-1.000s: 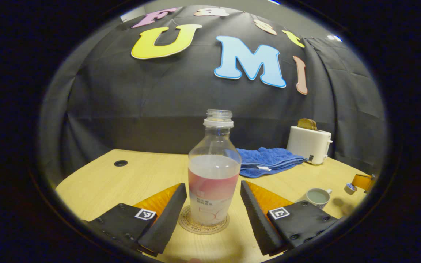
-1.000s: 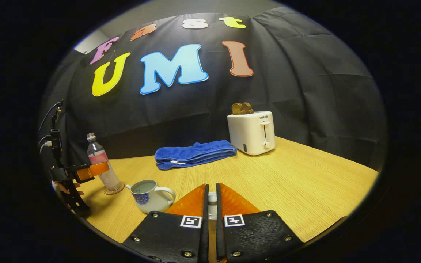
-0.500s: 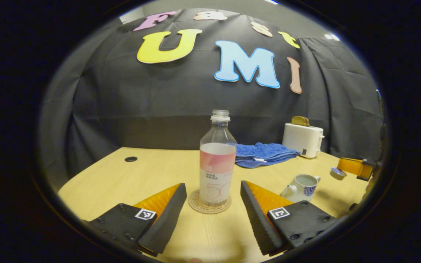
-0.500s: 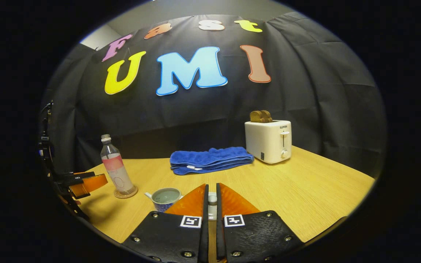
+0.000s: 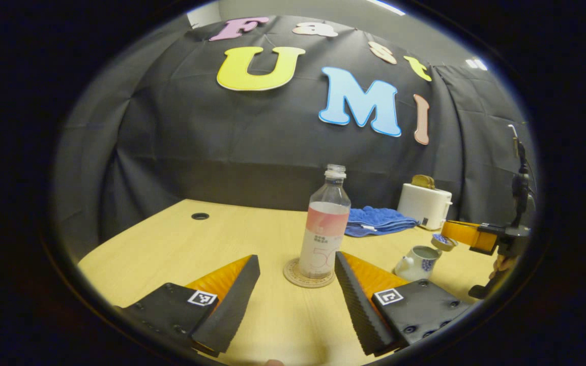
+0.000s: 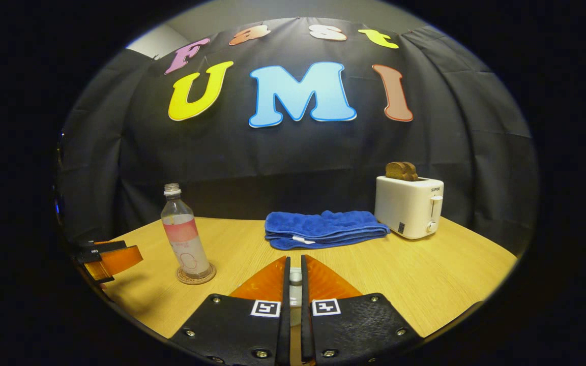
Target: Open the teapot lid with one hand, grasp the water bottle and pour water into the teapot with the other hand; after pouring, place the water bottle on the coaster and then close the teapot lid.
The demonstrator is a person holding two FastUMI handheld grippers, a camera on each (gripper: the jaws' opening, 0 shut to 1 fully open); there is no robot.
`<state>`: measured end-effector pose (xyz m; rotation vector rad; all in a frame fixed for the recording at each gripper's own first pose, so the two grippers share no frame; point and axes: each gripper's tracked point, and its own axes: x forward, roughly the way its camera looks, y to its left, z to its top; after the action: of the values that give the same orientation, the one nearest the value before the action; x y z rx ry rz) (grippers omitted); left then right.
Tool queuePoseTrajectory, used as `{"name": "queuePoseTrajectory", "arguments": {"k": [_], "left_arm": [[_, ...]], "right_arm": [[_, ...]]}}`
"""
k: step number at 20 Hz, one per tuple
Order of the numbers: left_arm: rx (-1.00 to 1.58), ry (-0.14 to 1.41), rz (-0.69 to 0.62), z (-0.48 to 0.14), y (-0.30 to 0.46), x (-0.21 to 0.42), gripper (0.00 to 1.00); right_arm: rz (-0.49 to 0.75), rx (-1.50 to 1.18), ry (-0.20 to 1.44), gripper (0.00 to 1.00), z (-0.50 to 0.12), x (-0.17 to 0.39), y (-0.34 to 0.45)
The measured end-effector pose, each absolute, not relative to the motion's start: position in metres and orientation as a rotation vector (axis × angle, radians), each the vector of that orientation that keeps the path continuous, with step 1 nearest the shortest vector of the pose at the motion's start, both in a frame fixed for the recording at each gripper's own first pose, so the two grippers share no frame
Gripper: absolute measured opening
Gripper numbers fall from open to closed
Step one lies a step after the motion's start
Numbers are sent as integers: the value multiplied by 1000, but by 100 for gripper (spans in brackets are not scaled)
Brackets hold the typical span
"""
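Observation:
A clear water bottle [image 5: 323, 229] with a pink label, uncapped and part full, stands upright on a round coaster [image 5: 293, 275]. My left gripper [image 5: 295, 260] is open just in front of it, touching nothing. To its right sits the white and blue teapot [image 5: 417, 262], lidless with water inside. Just above and right of the teapot, my right gripper [image 5: 450, 236] holds the teapot lid [image 5: 444, 242]. In the right gripper view the bottle [image 6: 183, 236] and coaster [image 6: 196, 277] stand at left. The right gripper [image 6: 293, 262] is shut on the lid's knob [image 6: 295, 277], and the left gripper [image 6: 115, 259] shows at the far left.
A folded blue towel [image 6: 323, 229] and a white toaster [image 6: 409, 206] with bread in it stand at the back of the wooden table [image 6: 425, 274]. A cable hole [image 5: 200, 216] is at the table's far left. A hand [image 5: 501, 264] holds the right gripper.
My left gripper has drawn back from the bottle, which stays on the coaster. My right gripper has carried the lid toward the teapot, which has passed beneath its fingers in its own view.

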<state>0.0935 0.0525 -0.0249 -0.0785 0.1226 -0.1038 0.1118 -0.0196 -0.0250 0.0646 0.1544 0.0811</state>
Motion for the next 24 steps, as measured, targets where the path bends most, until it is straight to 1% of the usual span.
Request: {"name": "queuePoseTrajectory", "arguments": {"k": [6, 15, 16, 17, 19, 20, 24], "left_arm": [[-59, 107, -80, -23, 68, 82, 99], [-79, 101, -73, -20, 70, 77, 99], [-78, 101, -74, -20, 68, 76, 99], [-75, 99, -75, -18, 66, 75, 99], [-63, 91, -75, -14, 63, 71, 99], [-56, 88, -75, -13, 60, 68, 99], [-47, 67, -84, -3, 47, 55, 99]], "right_arm": [[105, 54, 193, 8, -39, 123, -4], [99, 64, 223, 8, -52, 129, -5], [99, 66, 229, 11, -53, 128, -4], [95, 67, 234, 12, -53, 126, -5], [90, 80, 222, 18, -49, 122, -8], [89, 88, 211, 27, -45, 119, -9], [64, 107, 163, 27, -27, 100, -19]]}}
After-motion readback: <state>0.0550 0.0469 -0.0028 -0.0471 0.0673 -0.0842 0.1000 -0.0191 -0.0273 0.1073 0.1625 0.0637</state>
